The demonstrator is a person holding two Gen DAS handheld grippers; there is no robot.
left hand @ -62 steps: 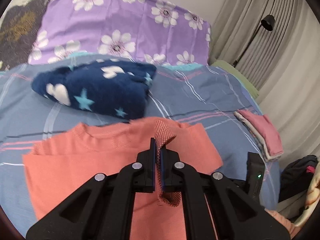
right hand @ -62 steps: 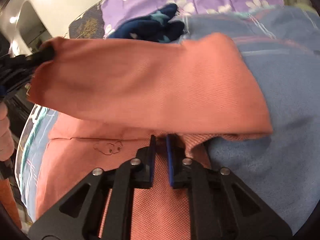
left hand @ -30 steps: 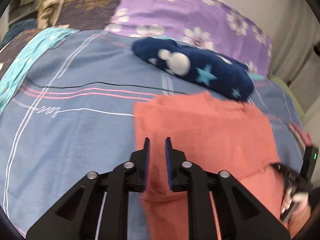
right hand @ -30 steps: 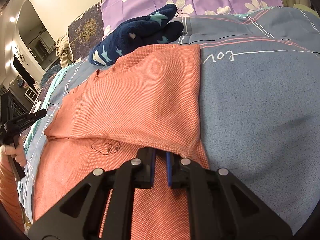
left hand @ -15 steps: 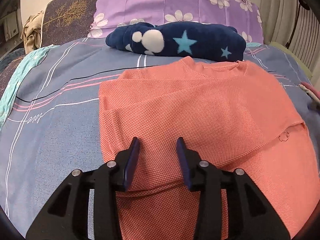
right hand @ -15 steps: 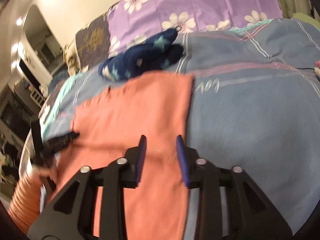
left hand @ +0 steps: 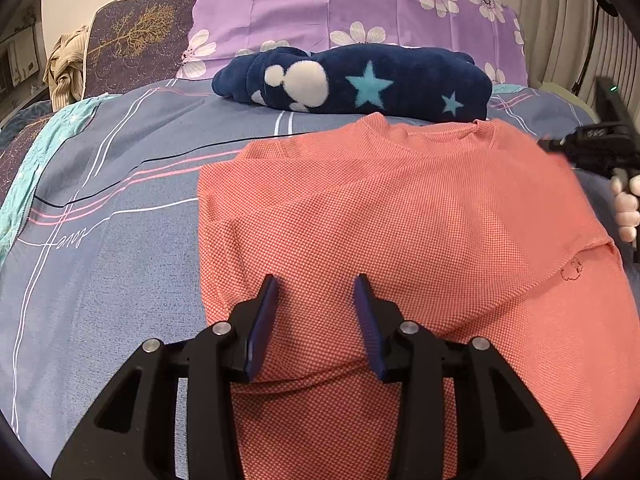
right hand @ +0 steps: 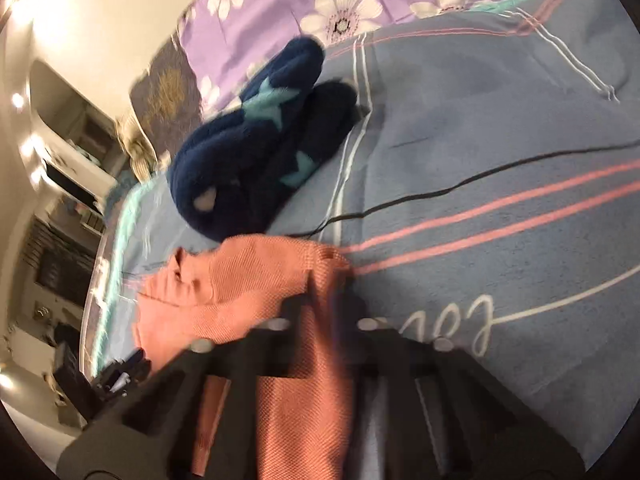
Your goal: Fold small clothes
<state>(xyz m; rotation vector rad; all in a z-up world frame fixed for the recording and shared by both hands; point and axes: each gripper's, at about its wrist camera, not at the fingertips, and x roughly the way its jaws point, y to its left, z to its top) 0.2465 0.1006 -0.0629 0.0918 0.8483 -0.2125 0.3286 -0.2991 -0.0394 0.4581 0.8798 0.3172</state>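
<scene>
Shirt [left hand: 400,216], coral, half folded, lies mid-bed by the navy fleece [left hand: 360,80]. Our left gripper [left hand: 316,312] hovers released above it; our right gripper [right hand: 324,320], jaws just closing, pinches its shoulder edge. Risk: 1-handed pulling skews the fold.

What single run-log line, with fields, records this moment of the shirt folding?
step: folding orange shirt on bed | left gripper: open over shirt | right gripper: just closed on shirt's far edge | blue fleece: untouched
</scene>
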